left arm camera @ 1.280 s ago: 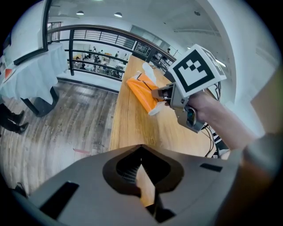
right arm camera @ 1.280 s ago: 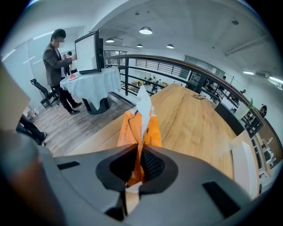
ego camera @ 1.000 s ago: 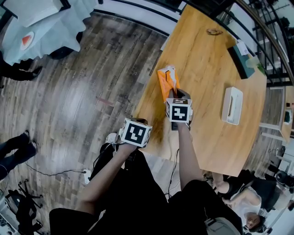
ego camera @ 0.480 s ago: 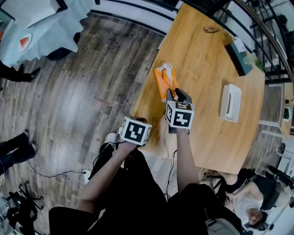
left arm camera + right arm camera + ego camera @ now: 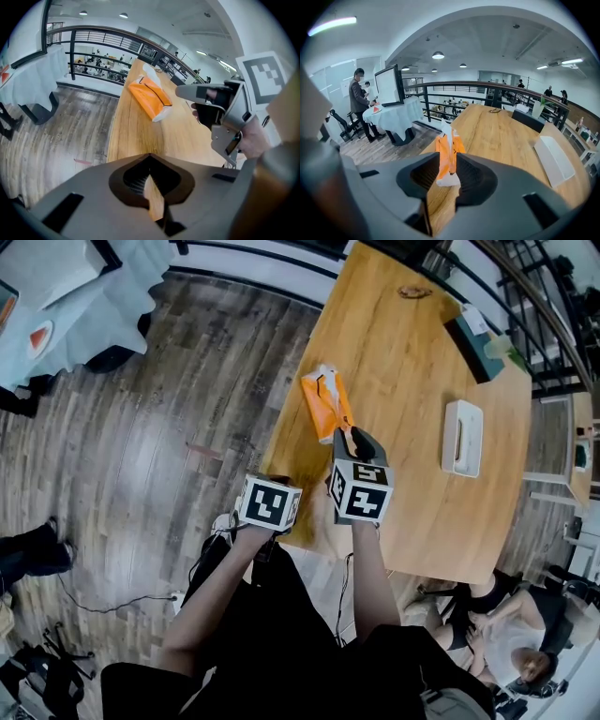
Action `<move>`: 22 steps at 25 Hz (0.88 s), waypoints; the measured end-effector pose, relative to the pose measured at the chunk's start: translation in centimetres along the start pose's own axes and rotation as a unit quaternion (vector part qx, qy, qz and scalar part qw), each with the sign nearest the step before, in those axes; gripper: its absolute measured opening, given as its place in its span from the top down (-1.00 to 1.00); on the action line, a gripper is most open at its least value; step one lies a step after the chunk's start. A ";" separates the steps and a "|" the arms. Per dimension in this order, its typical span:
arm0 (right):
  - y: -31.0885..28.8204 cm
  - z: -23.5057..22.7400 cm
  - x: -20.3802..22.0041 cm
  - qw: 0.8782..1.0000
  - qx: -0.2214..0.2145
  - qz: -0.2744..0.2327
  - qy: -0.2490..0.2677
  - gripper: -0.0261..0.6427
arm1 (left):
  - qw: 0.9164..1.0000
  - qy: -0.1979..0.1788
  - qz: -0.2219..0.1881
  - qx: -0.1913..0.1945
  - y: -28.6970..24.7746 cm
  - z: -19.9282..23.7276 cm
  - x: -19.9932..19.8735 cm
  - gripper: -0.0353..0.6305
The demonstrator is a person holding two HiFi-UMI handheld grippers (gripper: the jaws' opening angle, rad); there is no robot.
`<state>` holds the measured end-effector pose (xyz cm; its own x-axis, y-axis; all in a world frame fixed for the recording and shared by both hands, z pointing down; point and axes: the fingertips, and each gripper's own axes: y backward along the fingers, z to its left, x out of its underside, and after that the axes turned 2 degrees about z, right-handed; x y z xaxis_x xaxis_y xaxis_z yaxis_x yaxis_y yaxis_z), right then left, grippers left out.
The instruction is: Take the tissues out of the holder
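An orange tissue pack [image 5: 324, 401] lies flat on the wooden table [image 5: 412, 381] near its left edge, with white tissue sticking out of its far end. The white tissue holder [image 5: 462, 439] stands apart from it, further right. My right gripper [image 5: 356, 439] hovers just short of the pack's near end, its jaws parted with nothing between them. In the right gripper view the tissue pack [image 5: 447, 152] shows through the gap of my right gripper [image 5: 443, 187]. My left gripper [image 5: 270, 498] hangs at the table's near left corner. In its own view my left gripper [image 5: 152, 197] has its jaws drawn together, holding nothing.
A dark green box [image 5: 478, 345] sits at the table's far right and a small brown object [image 5: 411, 292] at the far end. Left of the table is wood floor [image 5: 169, 427] with a white-clothed table [image 5: 75, 296]. People sit beyond the near right corner.
My right gripper let go of the orange pack, its jaws opened, and it drew back a little toward me. The pack now lies free on the table.
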<state>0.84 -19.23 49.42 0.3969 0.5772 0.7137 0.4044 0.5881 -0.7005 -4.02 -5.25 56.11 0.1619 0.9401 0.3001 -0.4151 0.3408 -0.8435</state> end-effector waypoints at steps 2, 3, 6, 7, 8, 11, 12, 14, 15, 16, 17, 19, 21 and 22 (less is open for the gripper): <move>0.5 0.1 0.1 1.000 -0.001 -0.003 -0.003 0.57 | 1.000 0.000 0.000 0.000 0.1 0.1 0.1 0.87; 0.7 0.2 0.1 1.000 -0.002 -0.005 -0.006 0.57 | 1.000 0.001 0.000 0.000 0.1 0.1 0.1 0.87; 1.5 0.4 0.1 1.000 -0.003 -0.011 -0.013 0.60 | 1.000 0.001 -0.003 -0.001 0.3 0.3 0.1 0.87; 1.8 0.4 0.1 1.000 -0.002 -0.014 -0.015 0.61 | 1.000 0.001 -0.004 0.000 0.3 0.3 0.1 0.87; 2.1 0.5 0.2 1.000 0.000 -0.016 -0.017 0.62 | 1.000 0.001 -0.005 0.001 0.4 0.3 0.1 0.87; 2.8 0.9 0.6 1.000 0.000 -0.016 -0.021 0.65 | 1.000 -0.003 -0.005 0.003 0.6 0.2 0.3 0.87; 3.0 1.0 0.7 1.000 0.001 -0.016 -0.021 0.65 | 1.000 -0.004 -0.005 0.004 0.7 0.1 0.4 0.87; 3.4 1.2 0.9 1.000 0.002 -0.015 -0.023 0.67 | 1.000 -0.008 -0.005 0.006 0.8 0.0 0.5 0.87; 3.7 1.3 0.9 1.000 0.003 -0.016 -0.024 0.68 | 1.000 -0.010 -0.005 0.006 0.9 0.0 0.6 0.87; 3.9 1.4 0.9 0.999 0.006 -0.019 -0.026 0.69 | 1.000 -0.012 -0.005 0.007 1.0 0.0 0.6 0.87; 4.2 1.5 0.9 0.999 0.010 -0.023 -0.029 0.72 | 1.000 -0.014 -0.006 0.007 1.1 0.1 0.7 0.87; 4.6 1.5 1.1 0.999 0.016 -0.027 -0.038 0.76 | 1.000 -0.018 -0.004 0.006 1.4 0.2 0.9 0.87; 5.0 1.7 1.5 0.998 0.016 -0.026 -0.047 0.77 | 1.000 -0.023 -0.003 0.006 1.6 0.2 1.1 0.87; 5.2 1.9 1.7 0.998 0.016 -0.024 -0.047 0.78 | 1.000 -0.026 -0.004 0.007 1.8 0.2 1.2 0.87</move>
<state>2.02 -14.09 47.03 0.2974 0.5975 0.7447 0.3944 0.6335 -0.6657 -4.77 -3.51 55.10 0.1187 0.9369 0.3289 -0.4275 0.3472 -0.8347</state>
